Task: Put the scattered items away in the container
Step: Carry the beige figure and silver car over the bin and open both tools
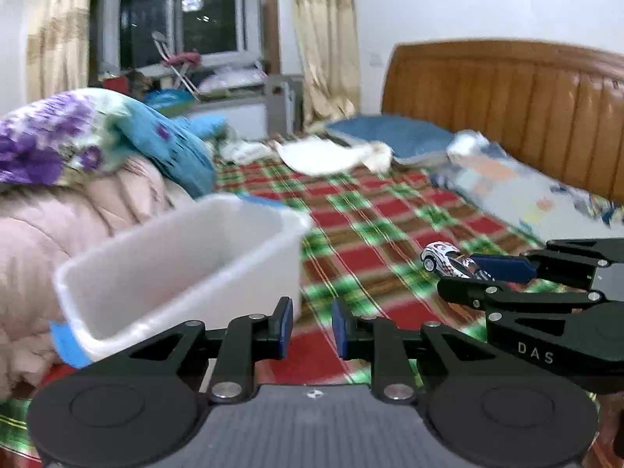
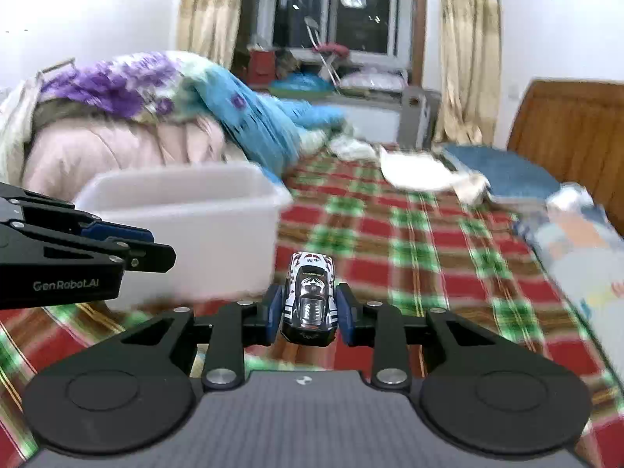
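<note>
A white and black toy car [image 2: 310, 296] is clamped between the blue pads of my right gripper [image 2: 310, 312], held above the plaid bedspread. The car also shows in the left wrist view [image 1: 448, 260], at the tip of the right gripper [image 1: 479, 273]. A white plastic container [image 1: 183, 269] stands on the bed to the left; it shows in the right wrist view [image 2: 187, 226] too, left of the car. My left gripper [image 1: 312, 327] is empty with its pads a small gap apart, just right of the container. The left gripper [image 2: 132, 245] shows at the left of the right wrist view.
A red and green plaid bedspread [image 2: 429, 241] covers the bed. Piled quilts [image 1: 78, 163] lie behind the container. Pillows [image 1: 397, 136] and white cloth [image 1: 327, 156] lie by the wooden headboard [image 1: 507, 93]. Blue tape [image 1: 68, 345] marks the container's corner.
</note>
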`<state>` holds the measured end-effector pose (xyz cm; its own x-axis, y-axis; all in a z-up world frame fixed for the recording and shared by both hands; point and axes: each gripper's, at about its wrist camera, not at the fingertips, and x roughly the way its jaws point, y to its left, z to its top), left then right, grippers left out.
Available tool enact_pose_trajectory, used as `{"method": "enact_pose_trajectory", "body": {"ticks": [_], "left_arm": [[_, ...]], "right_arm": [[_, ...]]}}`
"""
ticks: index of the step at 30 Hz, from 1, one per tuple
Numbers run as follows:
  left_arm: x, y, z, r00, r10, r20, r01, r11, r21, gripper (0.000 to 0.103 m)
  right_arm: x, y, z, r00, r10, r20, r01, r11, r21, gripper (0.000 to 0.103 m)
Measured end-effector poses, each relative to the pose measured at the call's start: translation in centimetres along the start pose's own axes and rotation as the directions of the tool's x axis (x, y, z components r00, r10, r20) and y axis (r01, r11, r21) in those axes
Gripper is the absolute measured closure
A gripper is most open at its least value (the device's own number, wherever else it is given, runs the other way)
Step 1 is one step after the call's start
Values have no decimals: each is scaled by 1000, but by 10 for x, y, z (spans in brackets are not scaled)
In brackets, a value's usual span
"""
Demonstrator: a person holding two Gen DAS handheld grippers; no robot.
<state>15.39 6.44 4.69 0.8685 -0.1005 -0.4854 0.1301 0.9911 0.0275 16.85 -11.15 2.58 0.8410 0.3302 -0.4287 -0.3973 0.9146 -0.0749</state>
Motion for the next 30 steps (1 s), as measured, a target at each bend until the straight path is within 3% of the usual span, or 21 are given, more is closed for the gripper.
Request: {"method": "enact_pose_trajectory", "body": {"ticks": [6, 12, 16, 19, 23, 24, 25, 30], "left_arm": [[-24, 40, 18, 998, 45, 47, -43, 998, -41, 78], [-18, 43, 1, 1000, 7, 11, -6, 1000, -19, 76], [11, 20, -33, 996, -5, -92, 5, 1000, -5, 48], [39, -4, -67, 986, 17, -167, -17, 1000, 3, 43], [80, -23, -100, 963, 61, -264, -63, 998, 3, 47], [85, -21, -102, 962, 21, -273, -35, 998, -45, 65], [87, -20, -101, 961, -7, -276, -16, 997, -81, 74], [76, -29, -93, 969, -5, -248, -1, 1000, -24, 77]], "right_arm": [[2, 34, 40, 997, 39, 65, -37, 999, -30, 70], [5, 39, 37, 997, 46, 67, -44, 999, -27, 70], [6, 26, 19, 1000, 10, 28, -9, 999, -41, 70], [4, 9, 5, 1000, -10, 0, 10, 1000, -17, 70], [0, -7, -8, 999, -35, -23, 35, 999, -10, 70], [-1, -9, -11, 999, -39, -28, 39, 999, -9, 70], [-2, -11, -13, 999, -43, -31, 42, 999, -9, 70], [-2, -17, -19, 998, -44, -34, 44, 999, -5, 70]]}}
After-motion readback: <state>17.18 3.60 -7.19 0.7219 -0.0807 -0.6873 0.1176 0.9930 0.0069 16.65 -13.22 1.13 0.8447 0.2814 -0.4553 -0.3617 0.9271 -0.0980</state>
